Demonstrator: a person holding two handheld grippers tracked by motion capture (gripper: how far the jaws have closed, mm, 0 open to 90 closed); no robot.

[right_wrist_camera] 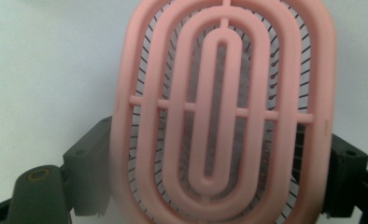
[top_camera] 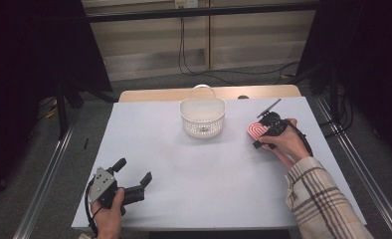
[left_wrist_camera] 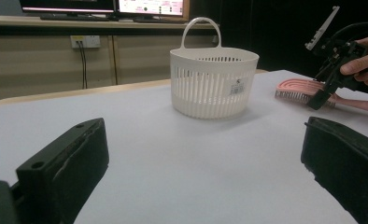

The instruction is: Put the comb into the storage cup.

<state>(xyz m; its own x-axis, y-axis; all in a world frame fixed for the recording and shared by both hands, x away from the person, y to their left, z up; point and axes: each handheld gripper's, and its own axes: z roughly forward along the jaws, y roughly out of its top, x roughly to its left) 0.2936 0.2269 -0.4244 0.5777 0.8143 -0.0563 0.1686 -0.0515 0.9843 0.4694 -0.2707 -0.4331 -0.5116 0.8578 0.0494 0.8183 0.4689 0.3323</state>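
At the right of the high view, just right of the white slotted basket (top_camera: 202,118), a pink hairbrush (top_camera: 256,130) lies on the pale table (top_camera: 184,164), bristles down and its ribbed back up, with the right hand-held gripper (top_camera: 262,133) lowered over it. The right gripper view looks straight down on the brush (right_wrist_camera: 222,112): concentric oval ribs of pink plastic joined by short cross-bars, thin dark bristles showing through the slots, and the two black jaws standing one at each long side of the head. They stand wide and bracket the brush; whether the pads already press on its rim cannot be told, since the brush head hides the contact. By the look of it the brush is light and fairly stiff, a moulded open frame that may flex a little if squeezed hard. Its smooth, rounded edge could slip, so a hold across the narrow width of the head, low on the rim and near the middle of its length, seems the safest; pinching the bristles would give a springy, unsure grip. From the left gripper view the brush (left_wrist_camera: 298,88) sits low and flat on the table, right of the basket (left_wrist_camera: 214,81). The left hand-held gripper (top_camera: 133,180) rests at the lower left of the high view, jaws open and holding nothing.
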